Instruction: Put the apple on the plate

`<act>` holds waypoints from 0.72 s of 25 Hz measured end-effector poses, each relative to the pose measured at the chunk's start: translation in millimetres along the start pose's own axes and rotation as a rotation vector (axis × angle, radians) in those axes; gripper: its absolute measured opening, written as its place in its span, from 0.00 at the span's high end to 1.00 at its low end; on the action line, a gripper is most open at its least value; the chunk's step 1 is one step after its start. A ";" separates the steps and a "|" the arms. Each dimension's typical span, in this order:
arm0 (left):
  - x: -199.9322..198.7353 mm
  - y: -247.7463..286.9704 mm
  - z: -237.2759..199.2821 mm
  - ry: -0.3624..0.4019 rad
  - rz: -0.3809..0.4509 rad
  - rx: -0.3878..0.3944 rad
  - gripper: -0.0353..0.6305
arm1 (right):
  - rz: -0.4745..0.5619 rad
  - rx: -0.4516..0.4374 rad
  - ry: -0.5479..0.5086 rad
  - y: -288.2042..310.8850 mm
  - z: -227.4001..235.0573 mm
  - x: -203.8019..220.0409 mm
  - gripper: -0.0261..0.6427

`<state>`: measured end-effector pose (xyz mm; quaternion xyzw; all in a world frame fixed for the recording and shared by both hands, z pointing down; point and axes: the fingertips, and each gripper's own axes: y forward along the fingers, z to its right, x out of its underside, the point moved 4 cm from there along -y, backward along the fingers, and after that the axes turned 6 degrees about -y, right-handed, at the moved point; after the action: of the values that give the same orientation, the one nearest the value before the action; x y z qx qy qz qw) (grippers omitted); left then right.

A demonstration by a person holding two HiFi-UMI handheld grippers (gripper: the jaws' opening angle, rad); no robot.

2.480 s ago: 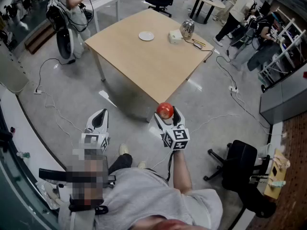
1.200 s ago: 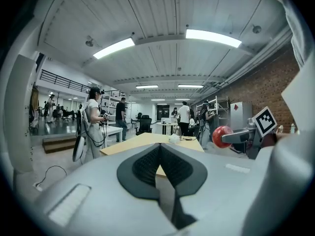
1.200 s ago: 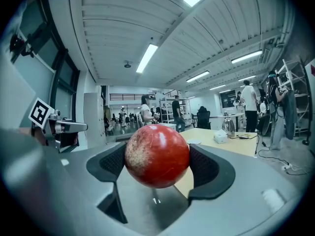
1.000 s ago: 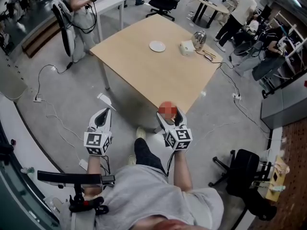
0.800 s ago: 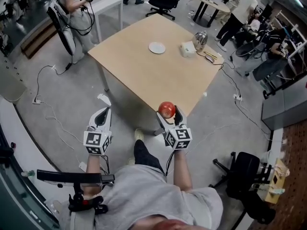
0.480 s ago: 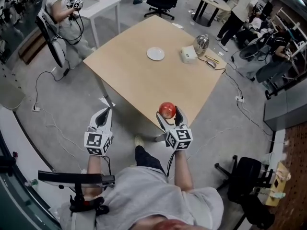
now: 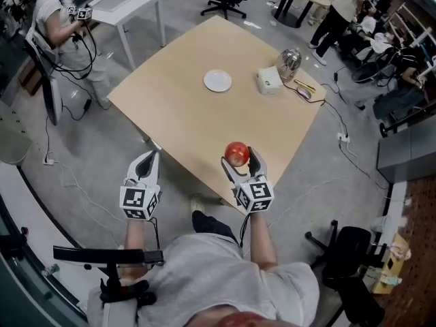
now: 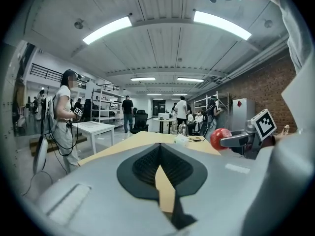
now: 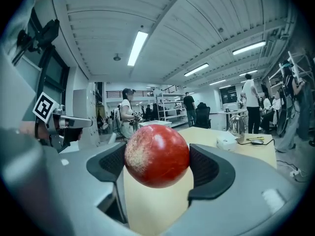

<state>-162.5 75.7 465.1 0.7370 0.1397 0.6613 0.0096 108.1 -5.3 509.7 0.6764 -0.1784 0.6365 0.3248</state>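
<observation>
My right gripper (image 7: 238, 157) is shut on a red apple (image 7: 236, 153), held in the air over the near corner of the wooden table (image 7: 191, 114). In the right gripper view the apple (image 9: 157, 155) fills the space between the two dark pads. A small white plate (image 7: 217, 81) lies far off near the table's middle. My left gripper (image 7: 147, 163) hangs over the floor left of the table corner; its jaws are closed together with nothing between them (image 8: 160, 166).
A white box (image 7: 269, 82), a metal kettle (image 7: 289, 63) and cables lie at the table's far right corner. A white desk (image 7: 122, 2) with a person stands at the far left; office chairs (image 7: 340, 257) and other people surround the room.
I have walked nearer to the table: it now lies under the right gripper and the apple. Both grippers keep their pose and the apple stays gripped.
</observation>
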 end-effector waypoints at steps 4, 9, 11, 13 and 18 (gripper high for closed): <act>-3.7 33.3 0.0 0.005 -0.010 0.013 0.92 | 0.005 -0.006 0.013 19.0 20.6 -3.4 0.35; -8.6 67.1 -1.7 0.010 -0.012 0.018 0.92 | 0.013 -0.012 0.011 41.0 41.1 -8.6 0.35; -11.7 76.4 -2.0 0.012 -0.015 0.018 0.92 | 0.017 -0.011 0.017 48.2 48.9 -11.9 0.35; -14.3 84.0 -5.2 0.010 -0.021 0.021 0.92 | 0.014 -0.009 0.020 56.9 53.6 -15.0 0.35; -18.1 100.3 -19.5 0.010 -0.032 0.032 0.92 | 0.027 -0.007 0.014 84.5 60.3 -28.0 0.35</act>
<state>-163.8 -27.9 470.0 0.7314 0.1620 0.6624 0.0075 94.1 -111.6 501.6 0.6682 -0.1874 0.6451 0.3196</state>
